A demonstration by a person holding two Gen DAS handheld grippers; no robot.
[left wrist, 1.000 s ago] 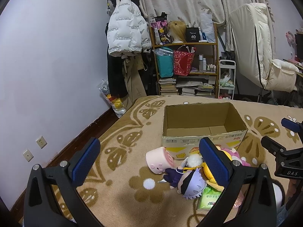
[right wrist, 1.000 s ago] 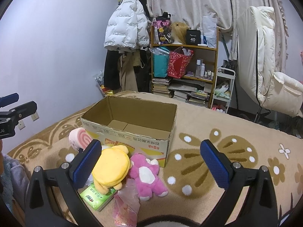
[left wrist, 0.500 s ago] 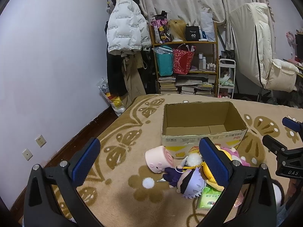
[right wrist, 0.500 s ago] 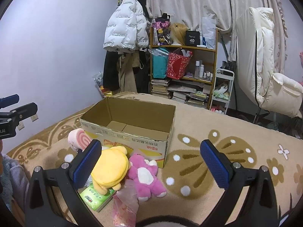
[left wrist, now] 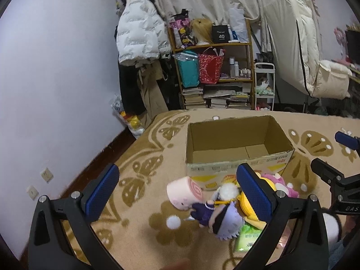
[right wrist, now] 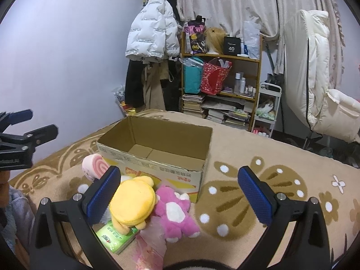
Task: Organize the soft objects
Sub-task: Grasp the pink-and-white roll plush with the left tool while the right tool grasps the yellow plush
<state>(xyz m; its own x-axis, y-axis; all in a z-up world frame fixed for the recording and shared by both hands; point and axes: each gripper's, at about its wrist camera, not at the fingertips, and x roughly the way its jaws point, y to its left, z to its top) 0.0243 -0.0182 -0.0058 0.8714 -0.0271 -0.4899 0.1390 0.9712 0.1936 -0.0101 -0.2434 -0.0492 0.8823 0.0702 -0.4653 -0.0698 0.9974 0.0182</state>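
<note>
Open cardboard box point(right wrist: 155, 148) stood empty on a patterned blanket point(right wrist: 258, 180); piled against its near side were a pink roll cushion point(left wrist: 184, 192), a purple-haired doll point(left wrist: 222, 221), a yellow plush point(right wrist: 132, 204), a pink plush point(right wrist: 174, 211), a green tissue pack point(right wrist: 114, 238) and a pink bag point(right wrist: 150, 245). Left gripper point(left wrist: 177, 196) hovered above the blanket before the roll and doll, jaws spread wide, holding nothing. Right gripper point(right wrist: 177, 196) hovered over the plush pile, jaws likewise wide apart and empty; a shelf point(right wrist: 225, 85) and white jacket point(right wrist: 150, 38) stood behind.

matt corrugated cardboard box point(right wrist: 157, 155), fuzzy pink plush point(right wrist: 175, 213), glossy green tissue pack point(right wrist: 114, 238).
</note>
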